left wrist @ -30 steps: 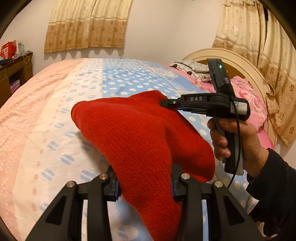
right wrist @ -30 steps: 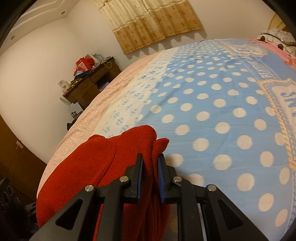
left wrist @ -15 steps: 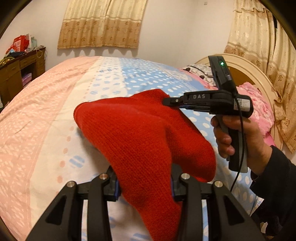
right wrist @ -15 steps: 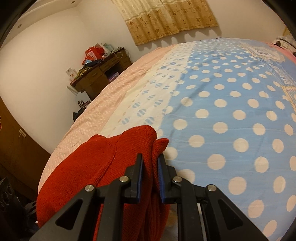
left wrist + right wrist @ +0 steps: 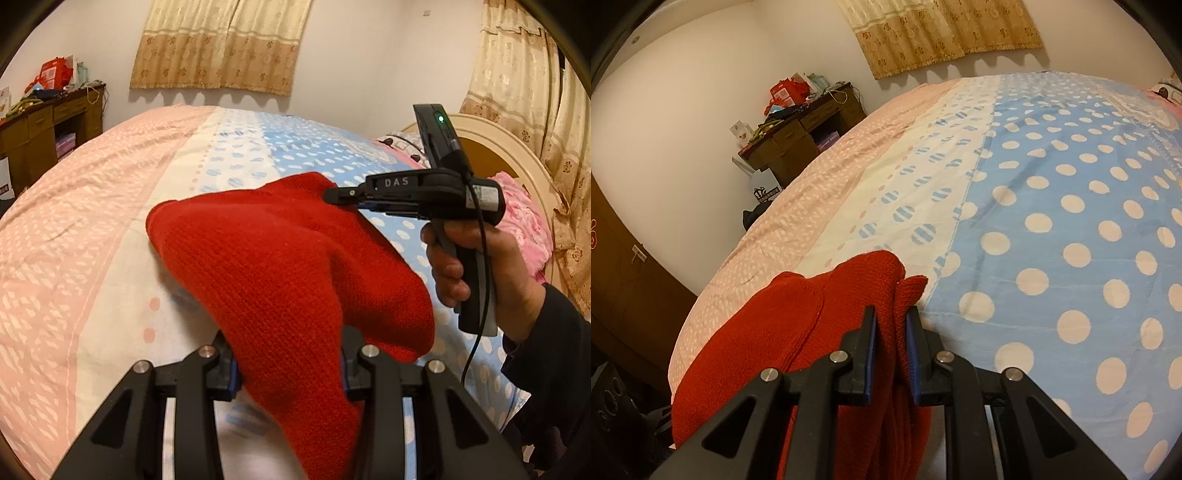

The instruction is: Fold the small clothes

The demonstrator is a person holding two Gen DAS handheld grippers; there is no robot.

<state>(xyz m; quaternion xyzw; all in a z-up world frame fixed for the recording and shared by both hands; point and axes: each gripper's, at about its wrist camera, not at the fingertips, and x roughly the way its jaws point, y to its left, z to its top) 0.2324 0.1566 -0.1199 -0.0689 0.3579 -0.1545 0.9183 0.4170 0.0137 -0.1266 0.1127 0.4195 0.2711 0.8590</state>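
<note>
The red knitted garment (image 5: 280, 273) hangs in the air between the two grippers, held above the bedspread (image 5: 92, 258) rather than lying on it; in the left wrist view the left gripper (image 5: 290, 365) has its two black fingers (image 5: 218, 373) part-way apart with a thick bunch of the red knit filling the gap between them, the pads pressed against the cloth on both sides, so it has hold of the garment; the cloth rises from those fingers, spreads wide ahead of them, and a rounded lobe droops just to the right of the right-hand finger; ahead and to the right of the left fingers, the far corner of the garment runs up to the tip of the right gripper (image 5: 332, 194), seen from the side, whose handle sits in the person's right hand (image 5: 476, 266) with a dark sleeve (image 5: 554, 369) behind it and a black cable (image 5: 484, 295) hanging down; in the right wrist view the right gripper (image 5: 891, 350) has its jaws nearly closed on a thin fold of the red garment (image 5: 768, 332), blue pads touching the knit either side; most of the cloth bulges to the left of these fingers and hangs below them, with a small peak just past the fingertips; beyond the fingertips lies the blue dotted part of the bedspread (image 5: 1052, 221), and far off to the left a dark wooden desk (image 5: 798, 140) stands against the wall.
</note>
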